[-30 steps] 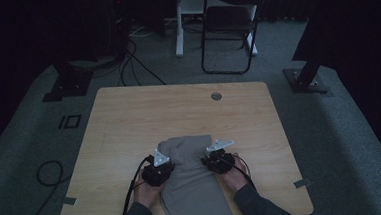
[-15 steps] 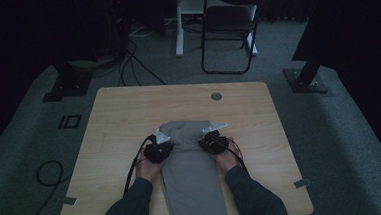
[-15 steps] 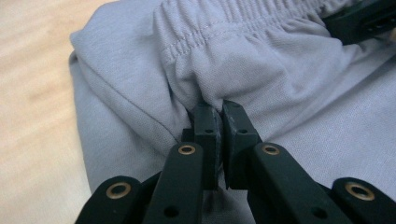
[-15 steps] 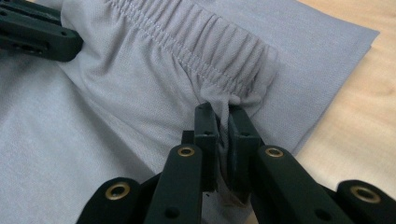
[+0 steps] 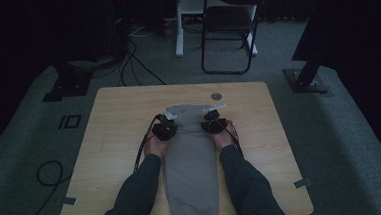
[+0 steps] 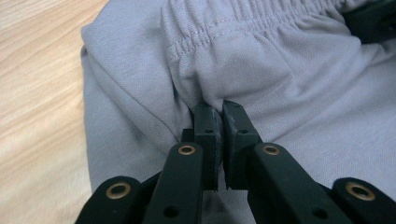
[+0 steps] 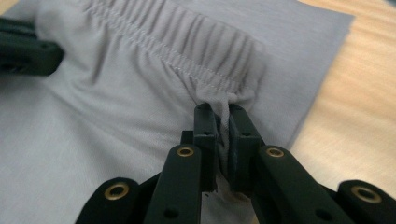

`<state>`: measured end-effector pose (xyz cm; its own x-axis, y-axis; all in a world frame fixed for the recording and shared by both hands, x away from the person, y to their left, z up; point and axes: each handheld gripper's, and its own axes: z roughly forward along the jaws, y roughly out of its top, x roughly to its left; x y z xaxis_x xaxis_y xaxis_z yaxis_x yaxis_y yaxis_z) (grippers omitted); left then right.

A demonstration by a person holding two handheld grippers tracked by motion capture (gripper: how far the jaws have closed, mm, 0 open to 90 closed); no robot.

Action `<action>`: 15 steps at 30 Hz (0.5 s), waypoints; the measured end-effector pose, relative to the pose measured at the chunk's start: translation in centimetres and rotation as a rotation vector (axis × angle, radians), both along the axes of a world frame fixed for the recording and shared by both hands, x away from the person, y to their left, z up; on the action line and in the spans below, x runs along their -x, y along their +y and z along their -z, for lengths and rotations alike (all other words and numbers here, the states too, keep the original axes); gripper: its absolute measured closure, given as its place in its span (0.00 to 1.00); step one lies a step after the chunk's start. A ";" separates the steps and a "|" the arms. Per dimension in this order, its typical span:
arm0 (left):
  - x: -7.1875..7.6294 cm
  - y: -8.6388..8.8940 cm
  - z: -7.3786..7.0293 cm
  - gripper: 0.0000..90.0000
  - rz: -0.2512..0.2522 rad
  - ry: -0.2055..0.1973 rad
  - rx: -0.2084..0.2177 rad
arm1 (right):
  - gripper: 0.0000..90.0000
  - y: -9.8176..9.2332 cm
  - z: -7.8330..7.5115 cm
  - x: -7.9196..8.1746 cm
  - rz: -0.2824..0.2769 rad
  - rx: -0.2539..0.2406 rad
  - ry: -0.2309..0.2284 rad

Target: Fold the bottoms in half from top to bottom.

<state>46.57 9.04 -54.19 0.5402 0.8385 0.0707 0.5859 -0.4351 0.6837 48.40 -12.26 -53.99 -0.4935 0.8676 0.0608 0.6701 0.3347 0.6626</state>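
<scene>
Trousers lie lengthwise toward the table's far edge, my left tongs and right tongs clamped on their waistband.

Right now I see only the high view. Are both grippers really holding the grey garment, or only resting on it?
Observer: The left gripper is shut on a fold of the grey garment, just under the elastic waistband.
Operator: And the right one?
Observer: The right gripper also pinches bunched cloth, right at the gathered waistband edge.
Operator: Is the cloth under the waistband a single layer?
Observer: No. In the right gripper view another flat layer of the garment lies beneath and reaches past the waistband toward the wooden table.
</scene>
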 end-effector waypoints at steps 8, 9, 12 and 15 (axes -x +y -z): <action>-0.3 -0.2 0.1 0.95 -0.016 0.005 0.024 | 0.95 -0.2 0.1 -0.7 0.032 -0.011 -0.008; -0.3 -0.2 0.0 0.95 -0.017 0.004 0.025 | 0.95 -0.2 0.1 -0.6 0.033 -0.011 -0.012; 0.2 -0.3 0.0 0.95 -0.012 -0.040 0.003 | 0.95 -0.2 0.0 -0.5 0.033 -0.024 0.001; 0.6 0.0 -0.2 0.95 -0.020 -0.062 0.036 | 0.96 -0.5 -0.3 -0.4 0.033 -0.044 -0.005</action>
